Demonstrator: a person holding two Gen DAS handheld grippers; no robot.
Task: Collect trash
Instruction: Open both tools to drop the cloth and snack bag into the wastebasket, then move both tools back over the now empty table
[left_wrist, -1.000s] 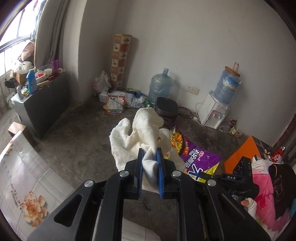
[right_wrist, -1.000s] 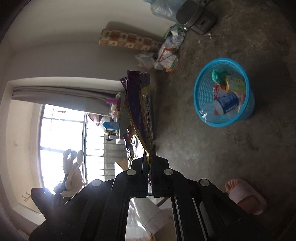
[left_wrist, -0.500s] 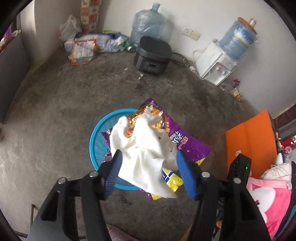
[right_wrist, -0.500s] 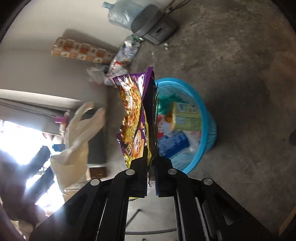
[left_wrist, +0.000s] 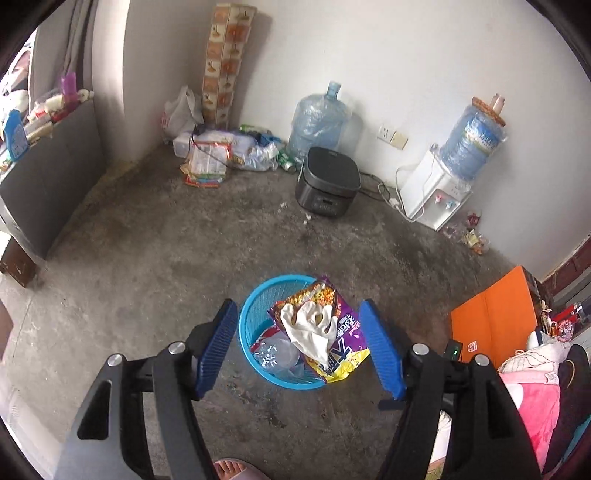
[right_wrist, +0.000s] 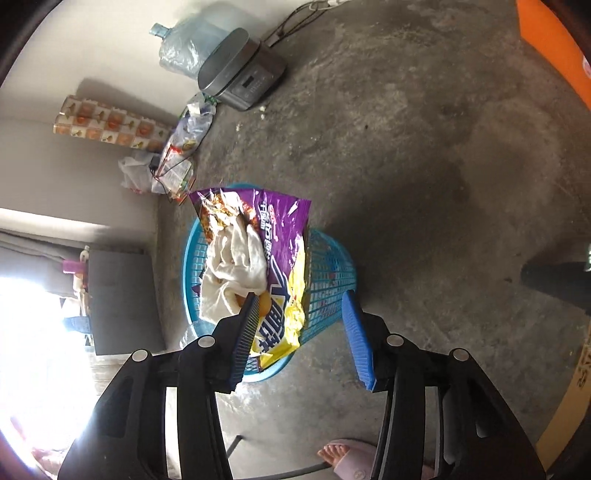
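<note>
Left wrist view first: my left gripper (left_wrist: 299, 347) hangs over the blue basket (left_wrist: 246, 325) at lower centre of the frame, jaws spread and opening wider, nothing pinched between them. The white glove (left_wrist: 308, 326) lies draped on the purple snack bag (left_wrist: 341, 334), which sits across the basket's right rim, its yellow end hanging outside. A crumpled clear bottle (left_wrist: 275, 354) is down inside. More litter waits by the far wall, upper centre, near the rice cooker (left_wrist: 328, 182).

Right wrist view now: my right gripper (right_wrist: 301, 334) is just above the same basket (right_wrist: 332, 280) in mid-frame, jaws parting too, and as I read it the pads are clear of the bag. The snack bag (right_wrist: 284, 236) lies on top with the glove (right_wrist: 236, 266) bunched over it; the bag's yellow tail (right_wrist: 291, 314) laps over the near rim, close by my left-hand pad.

To do this release well, I judge I should open fully before pulling away, so no pad snags the film. That overhanging tail worries me; a nudge inward would keep the bag from sliding out.
</note>
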